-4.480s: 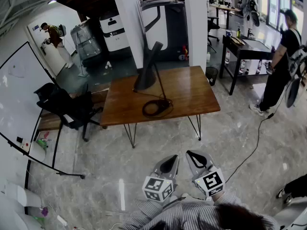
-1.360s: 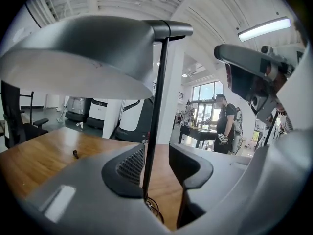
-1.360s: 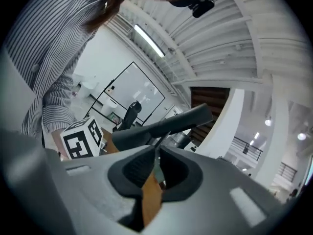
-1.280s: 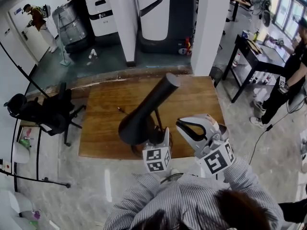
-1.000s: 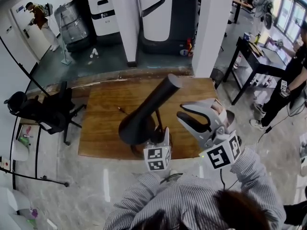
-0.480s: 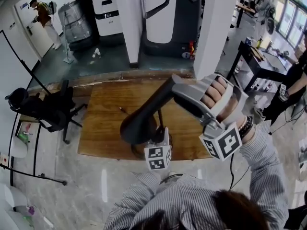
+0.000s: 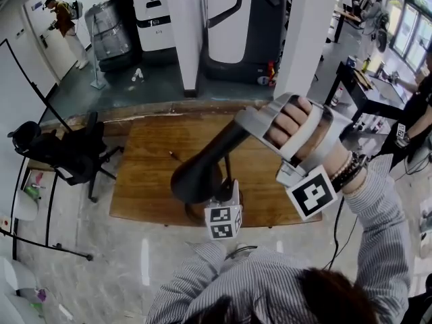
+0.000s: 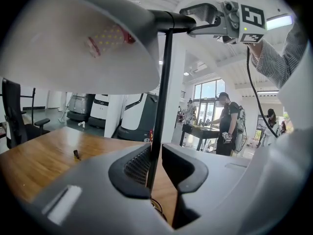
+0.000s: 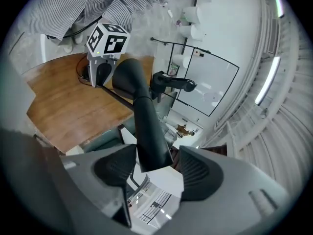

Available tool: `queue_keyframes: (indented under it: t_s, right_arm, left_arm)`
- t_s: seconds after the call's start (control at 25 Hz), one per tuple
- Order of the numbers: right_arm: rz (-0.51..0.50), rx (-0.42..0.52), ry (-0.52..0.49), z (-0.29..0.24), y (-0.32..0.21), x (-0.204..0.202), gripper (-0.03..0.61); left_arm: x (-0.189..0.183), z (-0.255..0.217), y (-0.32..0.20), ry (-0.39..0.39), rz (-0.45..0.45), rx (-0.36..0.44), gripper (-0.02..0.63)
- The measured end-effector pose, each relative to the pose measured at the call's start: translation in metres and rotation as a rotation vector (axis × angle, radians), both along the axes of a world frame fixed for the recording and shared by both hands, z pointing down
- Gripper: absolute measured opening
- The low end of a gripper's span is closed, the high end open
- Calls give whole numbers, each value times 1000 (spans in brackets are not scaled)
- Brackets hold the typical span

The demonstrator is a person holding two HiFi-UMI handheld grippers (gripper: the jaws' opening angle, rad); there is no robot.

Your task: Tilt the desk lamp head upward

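Nearest, over a striped sleeve [image 7: 378,214], the left gripper [image 7: 227,193] has its jaws pinching the lamp's thin black stem [image 8: 161,106]; they have just been closing, and in the left gripper view the stem lies against the ribbed left pad with the right pad hard beside it. Just above that gripper hangs the wide mouth of the lamp head [image 7: 206,160], a dark cone that slants up and away from it, over the brown wooden bench [image 7: 145,181]. At the cone's narrow upper end is the right gripper [image 7: 246,123], held higher, the fingers [image 7: 290,123] of the hand showing through its grip. Its jaws have just been opening and stand spread wide, with the narrow end between them: the right gripper view shows that end close against the left pad and clear of the right one. Left of the bench stands a black chair [image 7: 57,150]. Beyond the bench rise two white pillars [image 7: 185,32], with machines behind them. A person [image 7: 422,106] stands at a black table on the right, and another [image 7: 61,19] by a door at far left.
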State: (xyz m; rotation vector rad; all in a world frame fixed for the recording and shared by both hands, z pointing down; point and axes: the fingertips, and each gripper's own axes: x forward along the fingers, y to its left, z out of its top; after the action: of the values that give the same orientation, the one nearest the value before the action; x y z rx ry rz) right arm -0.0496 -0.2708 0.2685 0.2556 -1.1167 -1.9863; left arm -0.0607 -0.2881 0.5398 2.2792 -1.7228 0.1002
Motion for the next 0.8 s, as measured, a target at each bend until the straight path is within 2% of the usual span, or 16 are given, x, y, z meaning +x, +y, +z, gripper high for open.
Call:
queue_keyframes:
  t_s: [0.2, 0.56, 0.8]
  right_arm:
    - [18, -29, -19, 6, -12, -3, 259]
    - [-18, -51, -92, 8, -16, -5, 259]
    - [11, -82, -223, 11, -16, -1, 259]
  left_arm:
    - [1, 1, 0, 15, 0, 0, 66]
    - [1, 3, -4, 19, 6, 0, 60]
    - [-1, 5, -2, 13, 10, 2, 60]
